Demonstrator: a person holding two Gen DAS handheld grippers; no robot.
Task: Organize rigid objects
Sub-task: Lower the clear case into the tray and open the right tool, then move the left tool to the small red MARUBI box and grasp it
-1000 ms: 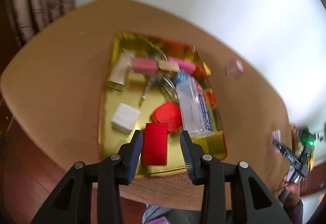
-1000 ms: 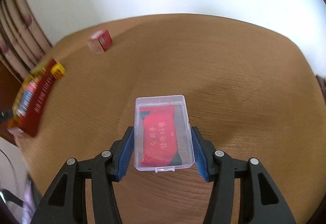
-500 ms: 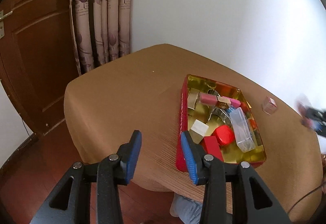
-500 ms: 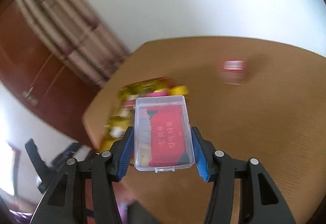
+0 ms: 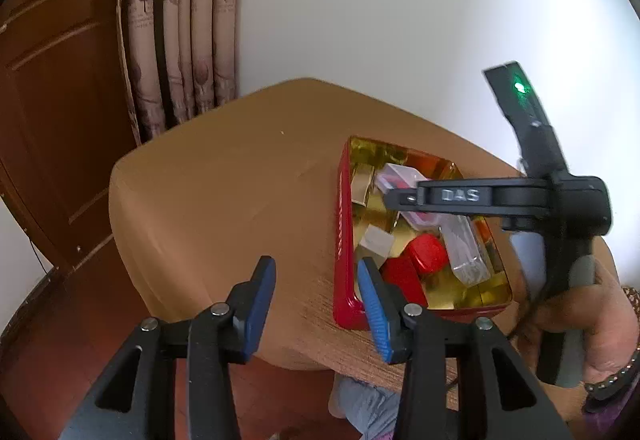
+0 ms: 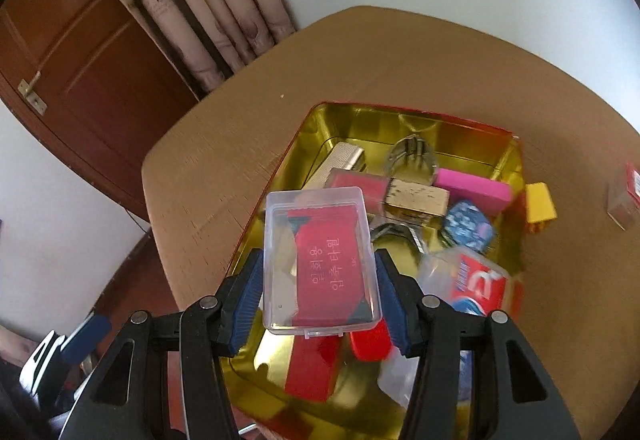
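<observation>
My right gripper (image 6: 320, 292) is shut on a clear plastic case (image 6: 320, 260) with a red packet inside and holds it above the near end of the red and gold tin (image 6: 312, 127). The tin holds several small objects: a pink block (image 6: 474, 189), a gold box (image 6: 416, 201), a blue-patterned piece (image 6: 468, 226), a red-white tube (image 6: 476, 282) and red boxes (image 6: 312, 372). In the left wrist view the right gripper (image 5: 394, 195) reaches over the tin (image 5: 344, 224) with the case (image 5: 396, 177). My left gripper (image 5: 316, 292) is open and empty at the tin's near left corner.
The tin sits on a round brown table (image 6: 440, 51). A yellow block (image 6: 540, 205) lies just outside the tin's right wall and a small red-white box (image 6: 624, 199) farther right. A curtain (image 5: 180, 31) and wooden door (image 5: 48, 99) stand beyond the table.
My right gripper swung the clear case from the bare table over to above the tin. My left gripper pulled back from over the tin toward its near left corner.
</observation>
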